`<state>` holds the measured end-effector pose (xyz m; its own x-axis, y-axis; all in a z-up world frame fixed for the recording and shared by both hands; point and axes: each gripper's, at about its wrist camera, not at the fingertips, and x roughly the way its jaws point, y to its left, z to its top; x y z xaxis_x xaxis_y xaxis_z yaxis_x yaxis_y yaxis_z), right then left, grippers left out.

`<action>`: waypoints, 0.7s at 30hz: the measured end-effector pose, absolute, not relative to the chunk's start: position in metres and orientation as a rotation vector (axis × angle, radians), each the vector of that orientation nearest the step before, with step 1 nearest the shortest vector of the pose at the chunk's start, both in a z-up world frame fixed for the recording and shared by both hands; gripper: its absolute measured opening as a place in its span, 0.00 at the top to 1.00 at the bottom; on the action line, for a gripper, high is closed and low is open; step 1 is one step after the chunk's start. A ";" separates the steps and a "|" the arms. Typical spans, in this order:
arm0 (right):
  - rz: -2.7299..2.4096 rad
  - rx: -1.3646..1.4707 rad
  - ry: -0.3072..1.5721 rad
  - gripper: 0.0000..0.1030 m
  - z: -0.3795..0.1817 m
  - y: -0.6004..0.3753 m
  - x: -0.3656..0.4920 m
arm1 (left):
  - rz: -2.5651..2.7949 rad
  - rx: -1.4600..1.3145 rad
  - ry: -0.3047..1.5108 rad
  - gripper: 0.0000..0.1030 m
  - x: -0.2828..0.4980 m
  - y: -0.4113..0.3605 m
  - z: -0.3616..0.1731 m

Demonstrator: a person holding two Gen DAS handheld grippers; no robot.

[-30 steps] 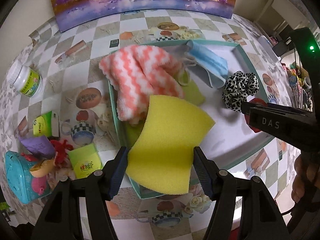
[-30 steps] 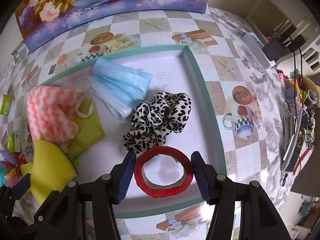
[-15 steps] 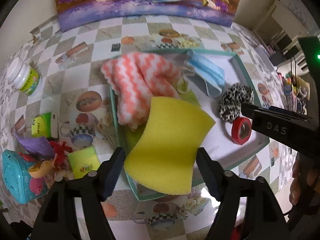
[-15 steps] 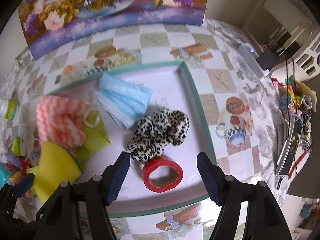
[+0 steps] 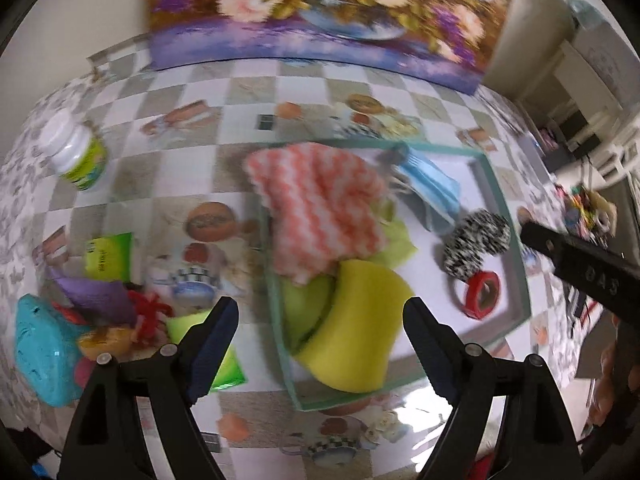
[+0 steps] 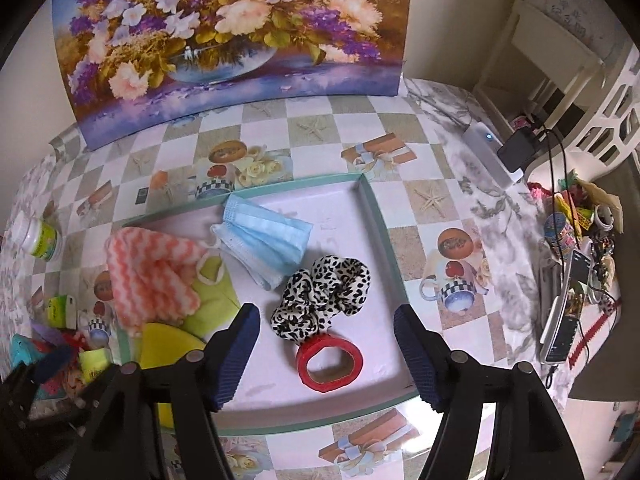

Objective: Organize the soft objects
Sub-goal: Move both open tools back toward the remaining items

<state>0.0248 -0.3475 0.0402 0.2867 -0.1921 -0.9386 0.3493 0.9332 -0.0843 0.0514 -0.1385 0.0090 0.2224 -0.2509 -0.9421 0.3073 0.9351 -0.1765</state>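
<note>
A teal-rimmed white tray (image 6: 378,216) holds a pink zigzag cloth (image 6: 150,276), a blue face mask (image 6: 266,238), a leopard scrunchie (image 6: 324,294), a red tape roll (image 6: 330,364), a green cloth (image 6: 212,300) and a yellow sponge (image 5: 356,328). The sponge leans in the tray's near left corner. My left gripper (image 5: 320,334) is open and empty, raised above the sponge. My right gripper (image 6: 326,350) is open and empty, above the tape roll. The same tray (image 5: 516,248) and its contents show blurred in the left wrist view.
Left of the tray lie a white-capped bottle (image 5: 76,152), green packets (image 5: 108,256), a purple piece (image 5: 96,296) and a turquoise toy (image 5: 40,348). A flower painting (image 6: 232,44) stands at the back. Cluttered items and cables (image 6: 576,264) sit at the right edge.
My left gripper opened and let go of the yellow sponge, which now rests in the tray. My right gripper opened wider, left the red tape roll in the tray. Both pulled up and back.
</note>
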 end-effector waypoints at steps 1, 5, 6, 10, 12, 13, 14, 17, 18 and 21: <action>-0.359 0.145 1.238 0.29 0.037 -0.347 0.026 | -0.365 0.043 1.287 0.18 0.054 -0.133 0.009; -0.352 0.124 1.268 0.29 0.028 -0.340 0.028 | -0.288 -0.004 1.276 0.18 0.067 -0.107 0.012; -0.350 0.119 1.265 0.29 0.029 -0.338 0.029 | -0.268 -0.008 1.268 0.18 0.070 -0.101 0.013; -0.326 0.110 1.246 0.29 0.033 -0.328 0.030 | -0.218 -0.037 1.240 0.18 0.081 -0.073 0.022; -0.310 0.111 1.241 0.29 0.035 -0.324 0.031 | -0.196 -0.054 1.227 0.18 0.084 -0.058 0.027; -0.302 0.108 1.239 0.29 0.035 -0.321 0.033 | -0.179 -0.060 1.218 0.18 0.086 -0.048 0.030; -0.298 0.105 1.239 0.29 0.035 -0.319 0.034 | -0.158 -0.065 1.207 0.18 0.087 -0.038 0.033; -0.285 0.094 1.234 0.29 0.037 -0.310 0.036 | -0.106 -0.075 1.185 0.18 0.092 -0.010 0.039; -0.277 0.093 1.232 0.29 0.038 -0.306 0.037 | -0.090 -0.081 1.180 0.18 0.094 -0.002 0.041; -0.258 0.099 1.224 0.29 0.040 -0.297 0.039 | -0.042 -0.094 1.174 0.18 0.098 0.024 0.042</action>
<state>0.0392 -0.2971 0.0403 0.3149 -0.1425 -0.9384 0.2488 0.9665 -0.0633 0.0976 0.0235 0.0422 0.3858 -0.0821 -0.9189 -0.0158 0.9953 -0.0955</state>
